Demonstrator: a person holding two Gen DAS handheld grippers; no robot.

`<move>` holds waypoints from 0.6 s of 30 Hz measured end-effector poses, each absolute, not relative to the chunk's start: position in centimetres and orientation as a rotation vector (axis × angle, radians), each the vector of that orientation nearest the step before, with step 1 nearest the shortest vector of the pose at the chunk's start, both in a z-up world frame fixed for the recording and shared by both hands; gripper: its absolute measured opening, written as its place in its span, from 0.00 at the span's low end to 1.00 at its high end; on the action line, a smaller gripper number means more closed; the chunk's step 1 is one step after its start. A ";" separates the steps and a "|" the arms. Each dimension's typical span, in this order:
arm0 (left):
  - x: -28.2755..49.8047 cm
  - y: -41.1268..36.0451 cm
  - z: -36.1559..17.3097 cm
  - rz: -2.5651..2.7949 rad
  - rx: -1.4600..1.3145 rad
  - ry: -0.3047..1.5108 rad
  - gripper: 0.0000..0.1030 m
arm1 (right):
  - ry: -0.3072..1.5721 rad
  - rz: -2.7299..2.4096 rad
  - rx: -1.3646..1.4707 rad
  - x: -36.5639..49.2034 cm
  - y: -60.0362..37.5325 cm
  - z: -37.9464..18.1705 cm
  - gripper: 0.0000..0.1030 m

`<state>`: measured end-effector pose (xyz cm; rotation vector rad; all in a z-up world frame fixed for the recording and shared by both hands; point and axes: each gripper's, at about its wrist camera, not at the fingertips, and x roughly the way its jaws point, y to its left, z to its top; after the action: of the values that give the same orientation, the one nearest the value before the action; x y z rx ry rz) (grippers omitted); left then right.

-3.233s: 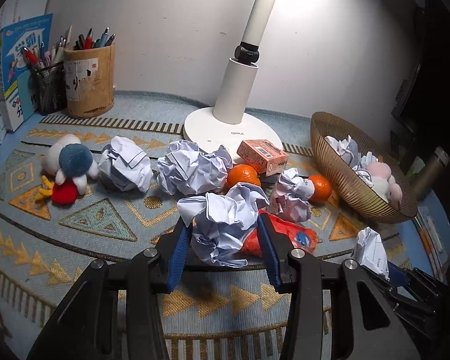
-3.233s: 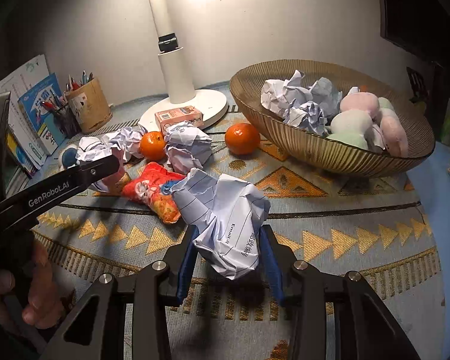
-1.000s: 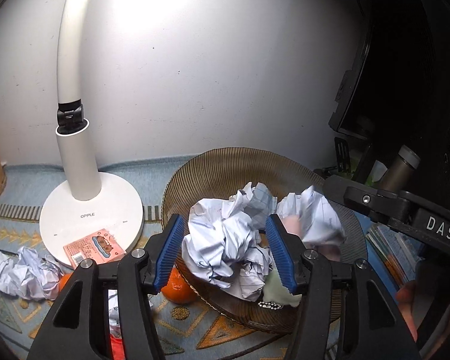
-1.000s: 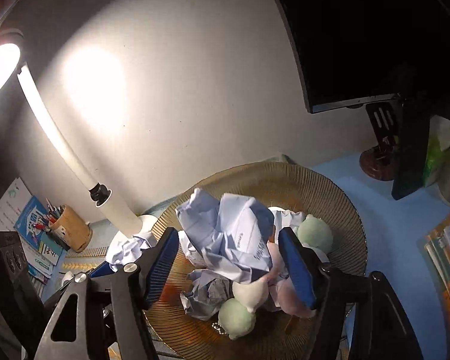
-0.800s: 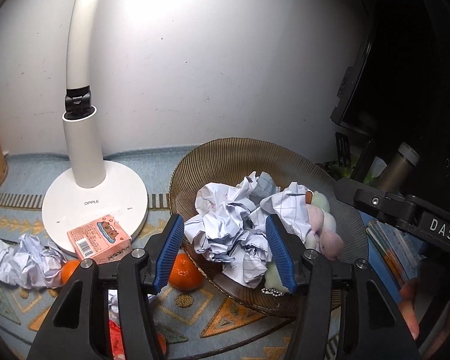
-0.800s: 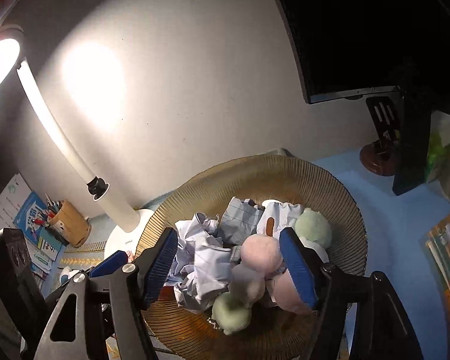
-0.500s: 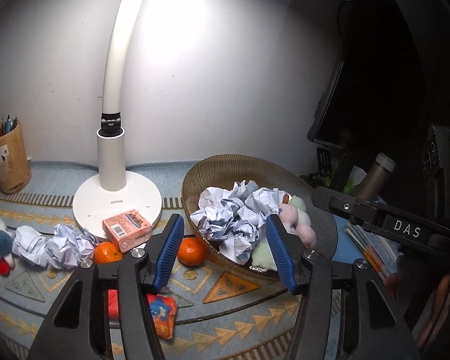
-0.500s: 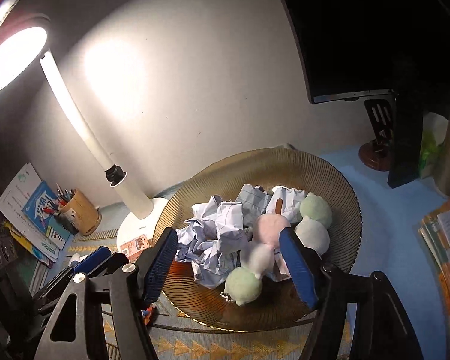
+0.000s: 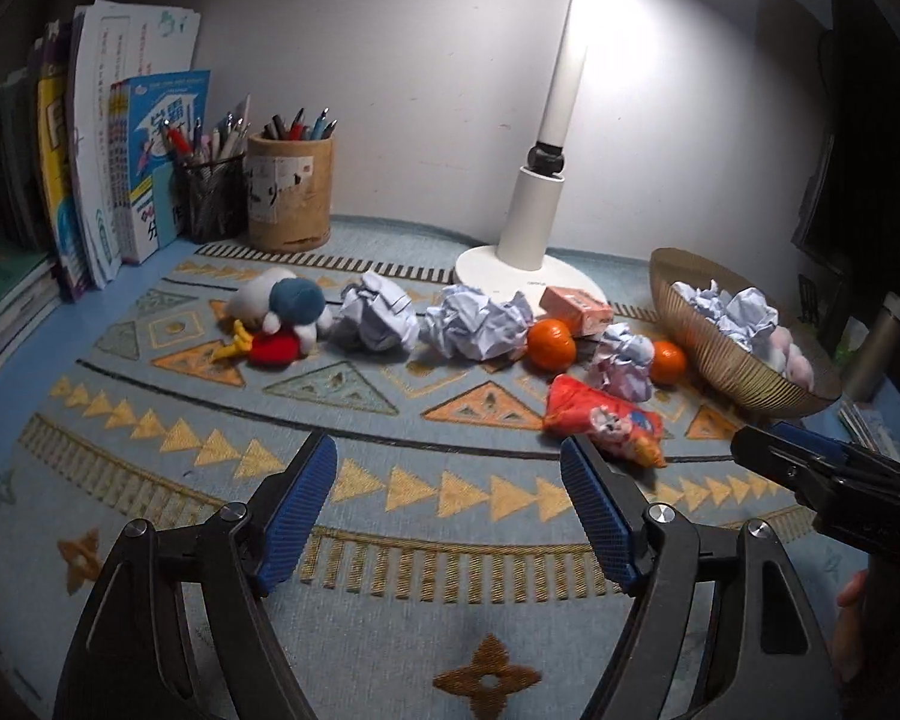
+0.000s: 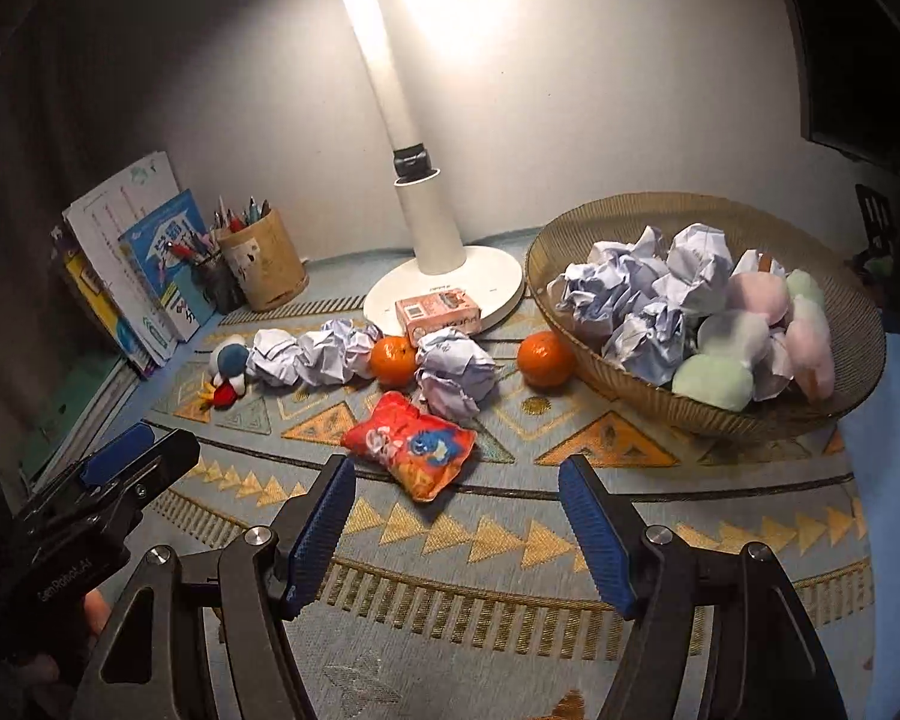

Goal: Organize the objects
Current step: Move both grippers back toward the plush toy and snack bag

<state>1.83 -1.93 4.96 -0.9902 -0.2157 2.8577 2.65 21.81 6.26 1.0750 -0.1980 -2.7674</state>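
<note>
My left gripper hovers over the front of the patterned mat, its jaws opening with nothing between them. My right gripper is open and empty, just short of a red snack bag. A woven basket at the right holds several crumpled paper balls and pastel plush balls. On the mat lie three more paper balls, two oranges, a pink box and a plush toy.
A white desk lamp stands behind the row of objects. Pen holders and upright books fill the back left corner. A metal flask and a dark monitor stand at the right, past the basket.
Both grippers let their paper balls drop into the basket, then drew back and down to the front of the mat. The left jaws have spread wider.
</note>
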 end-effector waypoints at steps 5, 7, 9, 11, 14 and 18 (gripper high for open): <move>1.7 -3.7 4.5 2.872 -0.959 -0.362 0.73 | -0.113 -2.787 1.084 2.7 20.9 3.9 0.67; 1.2 -3.2 3.9 2.845 -1.030 -0.341 0.73 | -0.110 -2.792 1.098 2.6 20.9 3.7 0.67; 1.5 -2.5 4.1 2.858 -1.019 -0.288 0.73 | -0.103 -2.806 1.092 2.6 20.9 3.7 0.68; 1.5 -2.2 4.1 2.858 -1.019 -0.265 0.73 | -0.089 -2.813 1.104 2.4 20.7 3.6 0.68; 1.5 -2.5 4.1 2.861 -1.027 -0.294 0.73 | -0.056 -2.817 1.116 2.2 20.4 3.4 0.68; 1.4 -3.3 3.9 2.853 -1.035 -0.350 0.73 | -0.011 -2.824 1.121 2.3 19.9 3.4 0.68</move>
<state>1.36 -3.28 3.88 -1.0351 -0.3502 2.8528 2.27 19.92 3.35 1.1212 -0.0111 -2.8237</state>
